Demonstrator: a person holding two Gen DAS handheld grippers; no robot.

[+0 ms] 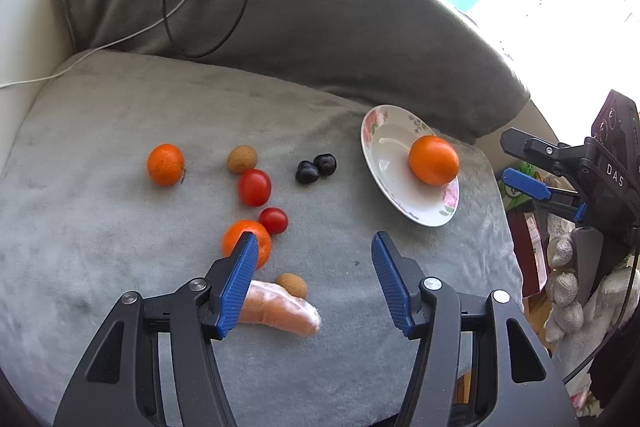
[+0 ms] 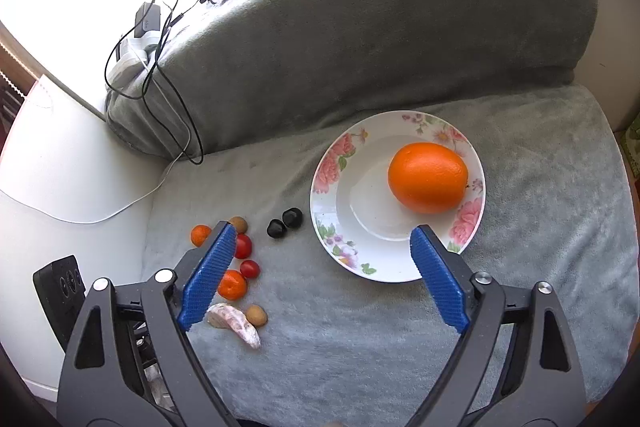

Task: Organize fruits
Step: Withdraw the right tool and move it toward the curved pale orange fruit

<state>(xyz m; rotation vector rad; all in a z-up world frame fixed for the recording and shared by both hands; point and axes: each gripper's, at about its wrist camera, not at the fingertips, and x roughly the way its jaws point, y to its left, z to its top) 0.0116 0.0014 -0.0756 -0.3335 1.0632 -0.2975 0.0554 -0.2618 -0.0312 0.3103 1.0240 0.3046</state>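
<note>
Orange (image 2: 428, 177) on plate (image 2: 332, 167), right claw (image 2: 320, 277) empty above

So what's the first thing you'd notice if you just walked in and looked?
The big orange sitting alone on the flowery plate, near the sofa's grey back cushion. Next, the little pile of fruit to the plate's left on the grey blanket: two red tomatoes, small oranges and two dark plums.

White letters "DAS" on the black body of the right hand-held gripper (image 1: 536, 163)
</note>
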